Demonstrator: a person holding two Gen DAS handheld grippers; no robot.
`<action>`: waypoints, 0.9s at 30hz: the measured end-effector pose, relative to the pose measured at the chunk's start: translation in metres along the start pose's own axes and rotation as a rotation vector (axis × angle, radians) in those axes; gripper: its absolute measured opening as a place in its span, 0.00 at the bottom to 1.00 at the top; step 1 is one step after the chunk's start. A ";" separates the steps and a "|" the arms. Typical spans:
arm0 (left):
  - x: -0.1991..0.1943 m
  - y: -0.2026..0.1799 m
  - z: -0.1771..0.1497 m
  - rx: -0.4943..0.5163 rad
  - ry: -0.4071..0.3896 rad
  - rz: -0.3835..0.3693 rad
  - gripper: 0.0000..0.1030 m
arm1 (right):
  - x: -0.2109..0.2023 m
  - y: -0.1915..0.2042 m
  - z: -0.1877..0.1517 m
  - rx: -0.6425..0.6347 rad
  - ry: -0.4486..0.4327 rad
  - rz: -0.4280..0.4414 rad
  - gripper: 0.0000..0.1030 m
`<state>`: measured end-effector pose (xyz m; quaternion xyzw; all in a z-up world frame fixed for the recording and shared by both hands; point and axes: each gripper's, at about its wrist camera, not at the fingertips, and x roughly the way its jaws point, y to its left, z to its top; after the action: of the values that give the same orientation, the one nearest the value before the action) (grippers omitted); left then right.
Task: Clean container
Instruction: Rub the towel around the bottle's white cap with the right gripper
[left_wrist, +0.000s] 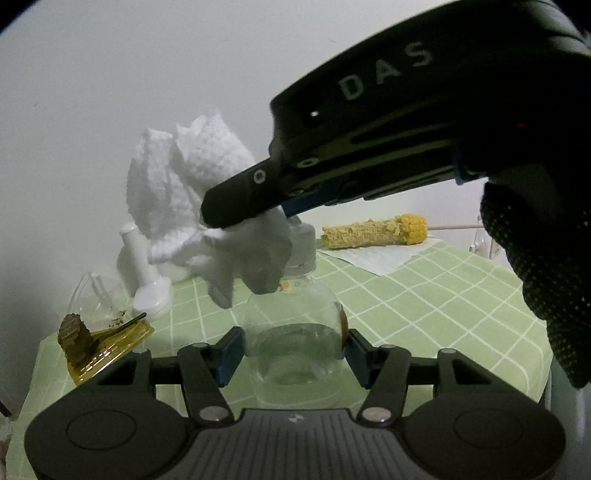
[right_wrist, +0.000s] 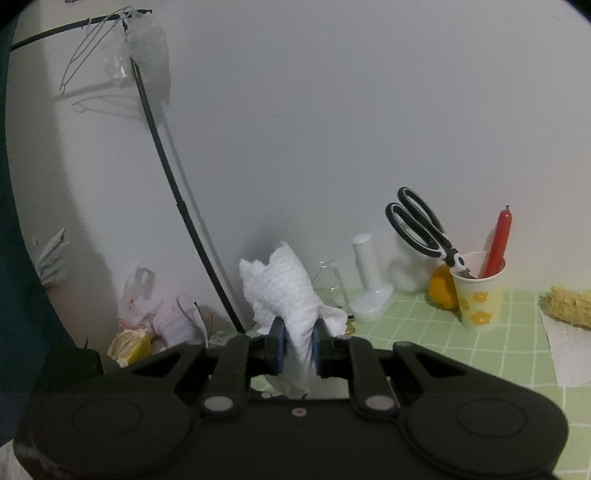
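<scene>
A clear glass jar (left_wrist: 293, 325) stands upright on the green checked tablecloth (left_wrist: 424, 314). It has brown smears on its wall. My left gripper (left_wrist: 291, 354) is shut on the jar near its base. My right gripper (left_wrist: 236, 218) is shut on a crumpled white paper towel (left_wrist: 192, 192) and holds it just above the jar's open mouth. In the right wrist view the right gripper (right_wrist: 298, 349) pinches the towel (right_wrist: 291, 295) between its blue pads. The jar is hidden there.
A white stand (left_wrist: 146, 273), clear glassware (left_wrist: 99, 295) and a yellow lid with brown scraps (left_wrist: 99, 343) lie at the left. A corn cob (left_wrist: 373, 232) rests on paper at the back right. A paper cup (right_wrist: 480, 291) holds scissors (right_wrist: 421, 229); an orange (right_wrist: 441, 290) sits beside it.
</scene>
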<state>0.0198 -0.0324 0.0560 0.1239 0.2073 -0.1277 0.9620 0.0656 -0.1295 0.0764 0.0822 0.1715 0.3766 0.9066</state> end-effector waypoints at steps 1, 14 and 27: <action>-0.001 -0.001 0.000 0.004 -0.001 0.000 0.58 | 0.000 -0.001 0.000 0.005 -0.002 -0.007 0.15; -0.008 -0.006 -0.001 0.024 -0.007 -0.007 0.58 | -0.002 -0.018 -0.002 0.089 -0.013 -0.127 0.15; -0.002 0.000 -0.003 -0.073 -0.001 0.002 0.58 | -0.014 -0.028 -0.018 0.180 0.010 -0.140 0.15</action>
<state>0.0170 -0.0308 0.0548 0.0887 0.2115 -0.1193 0.9660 0.0684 -0.1587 0.0551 0.1492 0.2145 0.2957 0.9188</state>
